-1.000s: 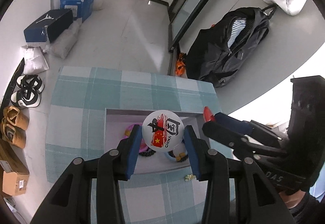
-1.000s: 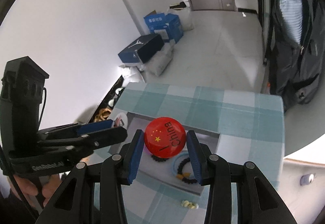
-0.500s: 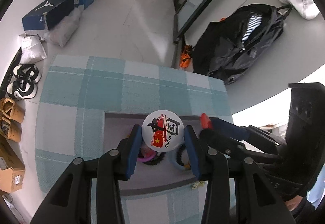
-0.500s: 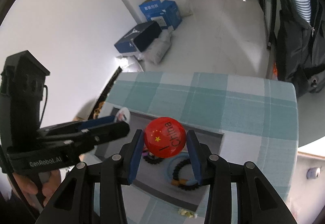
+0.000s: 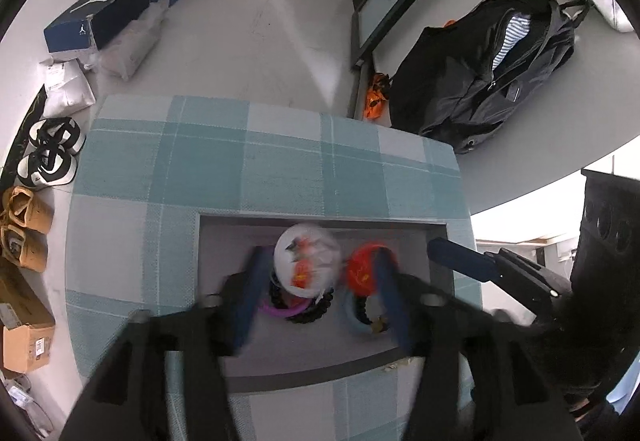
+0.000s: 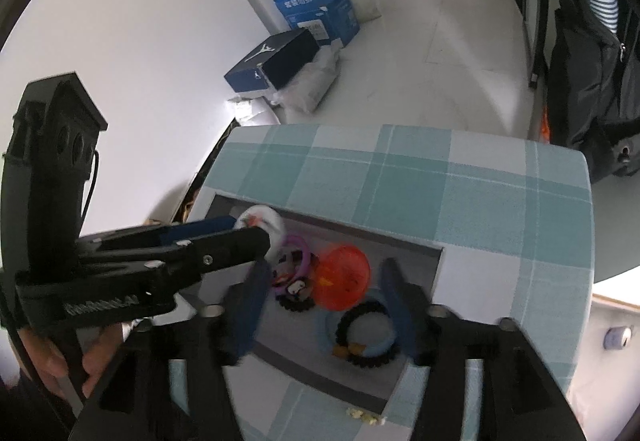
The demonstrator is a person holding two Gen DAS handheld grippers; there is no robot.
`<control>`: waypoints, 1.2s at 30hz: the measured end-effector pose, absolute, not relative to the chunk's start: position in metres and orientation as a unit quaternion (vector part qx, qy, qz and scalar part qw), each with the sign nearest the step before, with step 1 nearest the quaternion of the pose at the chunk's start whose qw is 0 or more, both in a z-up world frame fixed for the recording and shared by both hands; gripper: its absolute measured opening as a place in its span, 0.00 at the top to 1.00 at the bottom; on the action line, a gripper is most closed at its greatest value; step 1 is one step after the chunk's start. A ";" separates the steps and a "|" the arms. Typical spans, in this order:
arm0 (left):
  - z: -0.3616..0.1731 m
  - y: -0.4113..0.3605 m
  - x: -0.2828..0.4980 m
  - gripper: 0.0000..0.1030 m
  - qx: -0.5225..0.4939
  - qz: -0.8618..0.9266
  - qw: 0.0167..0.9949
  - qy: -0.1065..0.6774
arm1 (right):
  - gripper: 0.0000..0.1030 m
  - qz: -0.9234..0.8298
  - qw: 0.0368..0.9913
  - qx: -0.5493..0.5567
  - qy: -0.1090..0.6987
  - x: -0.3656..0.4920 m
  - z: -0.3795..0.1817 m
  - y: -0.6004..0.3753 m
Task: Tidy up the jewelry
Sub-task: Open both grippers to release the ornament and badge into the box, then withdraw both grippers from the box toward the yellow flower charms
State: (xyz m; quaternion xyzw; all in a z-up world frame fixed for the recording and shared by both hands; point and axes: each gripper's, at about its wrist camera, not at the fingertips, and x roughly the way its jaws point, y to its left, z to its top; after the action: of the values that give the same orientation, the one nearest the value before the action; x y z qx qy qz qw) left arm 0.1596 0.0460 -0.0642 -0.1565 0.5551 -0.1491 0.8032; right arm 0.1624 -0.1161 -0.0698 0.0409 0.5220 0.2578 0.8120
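Red badge (image 6: 340, 277) lies loose between the spread right tongs (image 6: 324, 305).

I get bright, even daylight, heavy fisheye bending with black corners; left gripper (image 5: 320, 289) and white badge (image 5: 307, 261) smeared by motion blur.

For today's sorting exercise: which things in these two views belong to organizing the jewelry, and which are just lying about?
Job in hand:
- grey tray
- white badge
- red badge
- purple bangle
- black bead bracelet
- blue ring
- left gripper
- right gripper

Lying about:
- black backpack
- Jordan shoebox
- blue carton
- sneakers
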 end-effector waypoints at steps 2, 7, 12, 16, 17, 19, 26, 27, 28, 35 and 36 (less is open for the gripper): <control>-0.060 0.049 0.157 0.33 -0.155 -0.146 0.811 0.545 | 0.36 0.256 0.816 0.031 0.516 0.159 -0.067 -0.117; -0.056 0.059 0.154 0.33 -0.164 -0.139 0.812 0.542 | 0.34 0.251 0.828 0.038 0.500 0.152 -0.056 -0.128; -0.052 0.062 0.147 0.33 -0.159 -0.132 0.820 0.535 | 0.31 0.234 0.841 0.053 0.485 0.147 -0.046 -0.141; -0.045 0.060 0.139 0.33 -0.144 -0.125 0.831 0.523 | 0.24 0.226 0.850 0.064 0.471 0.139 -0.038 -0.148; -0.043 0.057 0.136 0.33 -0.135 -0.125 0.835 0.519 | 0.22 0.224 0.852 0.066 0.468 0.138 -0.037 -0.149; -0.037 0.051 0.131 0.33 -0.117 -0.133 0.841 0.511 | 0.20 0.224 0.856 0.074 0.460 0.133 -0.032 -0.151; -0.013 0.024 0.096 0.32 -0.050 -0.161 0.874 0.455 | 0.09 0.215 0.876 0.085 0.423 0.113 -0.015 -0.160; -0.013 0.023 0.093 0.32 -0.050 -0.161 0.876 0.453 | 0.07 0.209 0.880 0.084 0.419 0.110 -0.013 -0.162; -0.012 0.023 0.089 0.32 -0.053 -0.159 0.878 0.448 | 0.06 0.205 0.881 0.083 0.417 0.107 -0.013 -0.163; -0.017 0.013 0.063 0.32 -0.040 -0.162 0.888 0.428 | 0.02 0.184 0.894 0.078 0.402 0.076 -0.017 -0.178; -0.022 0.012 0.060 0.32 -0.039 -0.162 0.885 0.434 | 0.02 0.178 0.894 0.080 0.404 0.073 -0.020 -0.180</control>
State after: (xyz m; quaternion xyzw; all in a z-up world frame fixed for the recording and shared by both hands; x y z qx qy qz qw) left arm 0.0601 0.0117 -0.0218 -0.0389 0.4343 -0.1622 0.8852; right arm 0.0725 -0.1802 -0.0198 0.0797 0.4035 0.1777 0.8940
